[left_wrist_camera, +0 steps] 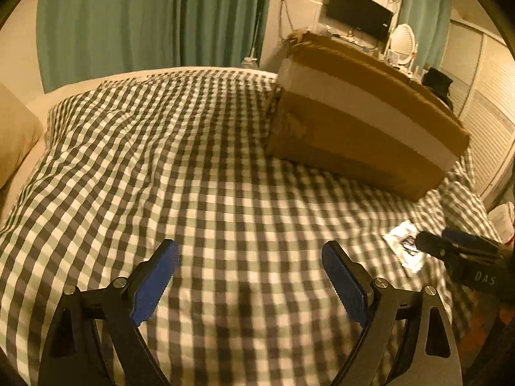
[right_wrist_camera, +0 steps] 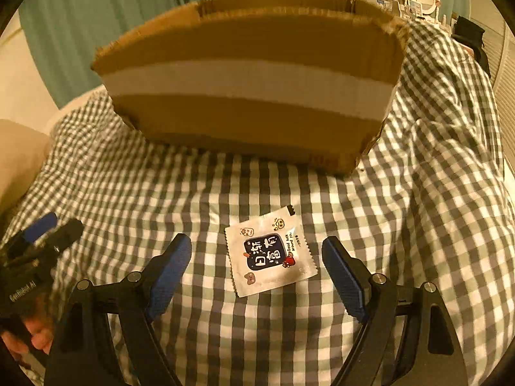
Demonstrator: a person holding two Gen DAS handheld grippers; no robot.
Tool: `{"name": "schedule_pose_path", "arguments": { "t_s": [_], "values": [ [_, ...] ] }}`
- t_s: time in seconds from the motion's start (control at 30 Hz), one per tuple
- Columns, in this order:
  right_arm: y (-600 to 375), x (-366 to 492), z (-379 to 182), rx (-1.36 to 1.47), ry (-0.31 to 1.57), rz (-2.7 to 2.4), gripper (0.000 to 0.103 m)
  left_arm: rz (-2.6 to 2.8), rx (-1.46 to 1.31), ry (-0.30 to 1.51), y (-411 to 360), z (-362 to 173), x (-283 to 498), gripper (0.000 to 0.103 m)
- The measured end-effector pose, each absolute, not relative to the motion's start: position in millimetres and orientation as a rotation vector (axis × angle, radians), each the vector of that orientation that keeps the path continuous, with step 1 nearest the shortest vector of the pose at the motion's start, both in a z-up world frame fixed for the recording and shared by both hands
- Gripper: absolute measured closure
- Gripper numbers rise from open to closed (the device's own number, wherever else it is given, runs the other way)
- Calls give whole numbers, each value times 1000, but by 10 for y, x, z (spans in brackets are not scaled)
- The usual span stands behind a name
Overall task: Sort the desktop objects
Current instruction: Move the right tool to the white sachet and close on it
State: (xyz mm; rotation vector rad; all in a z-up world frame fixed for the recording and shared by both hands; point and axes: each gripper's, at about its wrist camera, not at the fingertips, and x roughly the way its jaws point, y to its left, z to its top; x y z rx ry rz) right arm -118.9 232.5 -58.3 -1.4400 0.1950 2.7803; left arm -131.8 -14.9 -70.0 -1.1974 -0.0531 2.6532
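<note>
across the whole scene spreads a bed covered in a soft grey-and-white checked cotton duvet (right_wrist_camera: 322, 337), rumpled into folds. on it, towards the far side, sits a large brown corrugated cardboard box with a pale band of tape along its side (right_wrist_camera: 251, 96), its top open and its torn edge upward. nearer, lying flat on the checked cloth just in front of the box, is a small square white foil sachet printed with a dark blue label and little cartoon figures (right_wrist_camera: 270, 254).

the step in hand looks like the pickup of that sachet, probably for dropping into the box. it is thin and lies flush on yielding cloth, so the approach should come down steeply with one pad to each side of it, pressing slightly into the duvet so that the pads catch its crimped edges and not a fold of cloth. closing slowly would keep it from skating away.

the right gripper (right_wrist_camera: 257, 247) hangs over the sachet with its jaws spread wide, the packet between the blue pads but touched by neither; it holds nothing. the left gripper (left_wrist_camera: 249, 254) is off to the left over bare duvet, jaws also wide apart and empty, well clear of both the sachet and the box.
</note>
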Motion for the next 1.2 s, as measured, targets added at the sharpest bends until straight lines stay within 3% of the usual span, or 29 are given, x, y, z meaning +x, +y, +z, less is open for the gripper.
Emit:
{"name": "schedule_pose_path", "arguments": {
  "t_s": [0.2,0.47,0.67,1.0,1.1,1.2],
  "values": [
    [2210,-1271,-772,-1499,76,2717,20,2609,-1333,-323,-497,-835,-1496,10],
    [2310,-1320,-929,-1506,98,2672,20,2574,-1400,-552,-779,-850,-1518,10],
    [2230,-1322,-969,-1475,-23,2657,20,2581,-1376,-496,-706,-818,-1502,10],
    [2250,-1305,-993,-1482,5,2652,20,2574,-1399,-337,-488,-866,-1482,10],
    [2248,-1310,-996,-1495,-1,2649,26,2579,-1400,-259,-415,-886,-1458,10],
    [2225,-1297,-990,-1497,8,2653,38,2579,-1396,-209,-365,-903,-1437,10]
  ]
}}
